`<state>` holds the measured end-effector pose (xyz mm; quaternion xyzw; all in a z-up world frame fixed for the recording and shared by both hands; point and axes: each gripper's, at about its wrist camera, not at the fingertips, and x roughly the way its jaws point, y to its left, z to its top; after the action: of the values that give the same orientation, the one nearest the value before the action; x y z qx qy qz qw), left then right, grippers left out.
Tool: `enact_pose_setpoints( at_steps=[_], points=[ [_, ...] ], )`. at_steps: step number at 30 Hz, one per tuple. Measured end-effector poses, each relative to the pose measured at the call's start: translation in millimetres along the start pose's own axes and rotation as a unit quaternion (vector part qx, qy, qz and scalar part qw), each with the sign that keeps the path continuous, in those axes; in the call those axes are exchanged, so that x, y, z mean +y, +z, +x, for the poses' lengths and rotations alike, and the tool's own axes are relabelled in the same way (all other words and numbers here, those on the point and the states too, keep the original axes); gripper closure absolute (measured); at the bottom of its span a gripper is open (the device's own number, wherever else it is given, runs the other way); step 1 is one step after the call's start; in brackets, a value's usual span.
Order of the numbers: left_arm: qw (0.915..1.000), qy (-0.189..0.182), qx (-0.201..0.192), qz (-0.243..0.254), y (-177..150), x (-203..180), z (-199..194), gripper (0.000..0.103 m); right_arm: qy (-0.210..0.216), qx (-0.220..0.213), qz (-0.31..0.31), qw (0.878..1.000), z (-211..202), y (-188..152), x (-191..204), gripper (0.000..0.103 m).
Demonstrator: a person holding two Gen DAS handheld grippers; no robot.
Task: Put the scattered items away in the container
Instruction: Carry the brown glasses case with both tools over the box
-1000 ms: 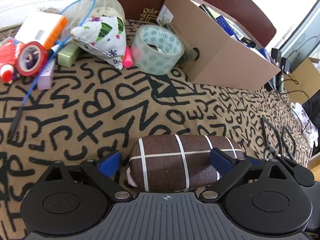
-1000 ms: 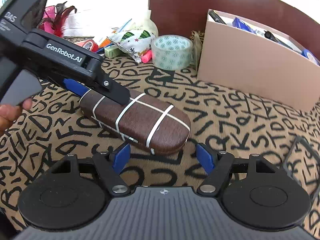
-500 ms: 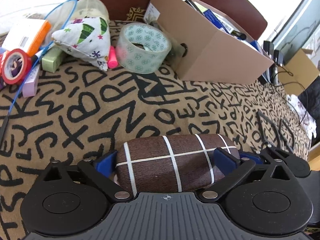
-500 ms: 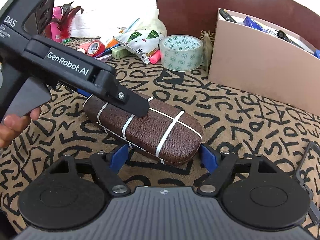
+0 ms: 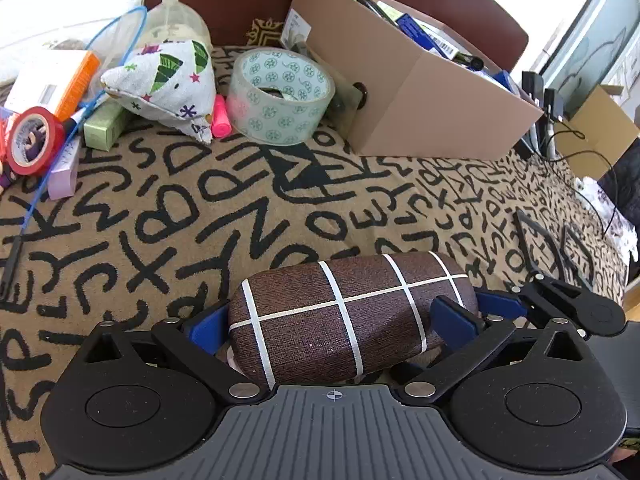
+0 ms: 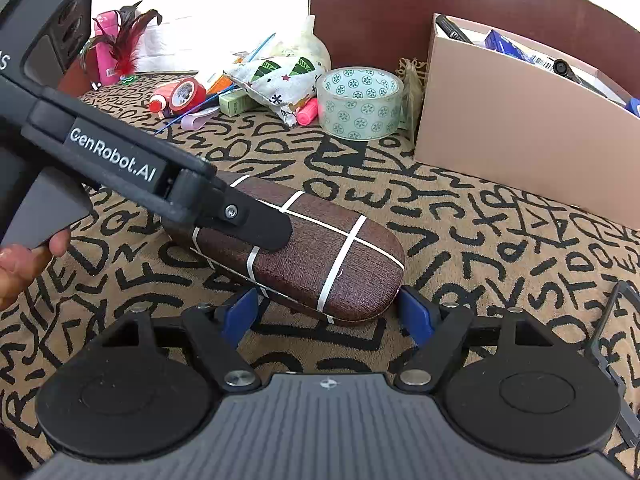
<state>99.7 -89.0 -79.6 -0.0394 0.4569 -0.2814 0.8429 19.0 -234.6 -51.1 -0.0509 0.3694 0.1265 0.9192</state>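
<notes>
A brown glasses case (image 5: 344, 320) with white stripes sits between the blue pads of my left gripper (image 5: 332, 320), which is shut on it and holds it just above the patterned cloth. The case also shows in the right wrist view (image 6: 320, 256), with its near end between the pads of my right gripper (image 6: 328, 312), which is open and close around it. The left gripper's body (image 6: 120, 160) crosses that view from the left. The cardboard box (image 5: 420, 92) stands at the back right, with several items inside.
At the back left lie a patterned tape roll (image 5: 280, 96), a printed fabric pouch (image 5: 168, 80), a pink highlighter (image 5: 220, 118), a red tape roll (image 5: 32, 140), a green box (image 5: 104, 124) and a blue-handled net (image 5: 48, 152). A dark headboard (image 6: 400, 12) stands behind.
My left gripper has lifted the case and carried it toward the box, tilting it. My right gripper has closed in around the case's near end.
</notes>
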Motion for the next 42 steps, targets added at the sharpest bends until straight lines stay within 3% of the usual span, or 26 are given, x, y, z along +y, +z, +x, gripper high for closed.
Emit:
enact_pose_setpoints(
  at_steps=[8, 14, 31, 35, 42],
  points=[
    [0.9998, 0.014, -0.013, 0.002, -7, -15, -18, 0.005, -0.001, 0.002, 0.021, 1.0, -19, -3, 1, 0.027],
    [0.9989, -0.006, -0.045, -0.007, 13, -26, -40, 0.005, -0.013, -0.035, 0.009, 0.999, -45, 18, -6, 0.027],
    [0.9873, -0.013, -0.15, 0.051, 149, -89, -60, 0.008, -0.066, -0.14, 0.013, 0.988, -84, 118, -83, 0.029],
    [0.9859, -0.017, -0.159, 0.049, 187, -100, -50, 0.008, -0.089, -0.153, 0.002, 0.984, -82, 144, -105, 0.029],
    [0.9873, -0.017, -0.153, 0.041, 248, -98, -9, 0.008, -0.087, -0.147, 0.01, 0.985, -49, 187, -156, 0.03]
  ],
)
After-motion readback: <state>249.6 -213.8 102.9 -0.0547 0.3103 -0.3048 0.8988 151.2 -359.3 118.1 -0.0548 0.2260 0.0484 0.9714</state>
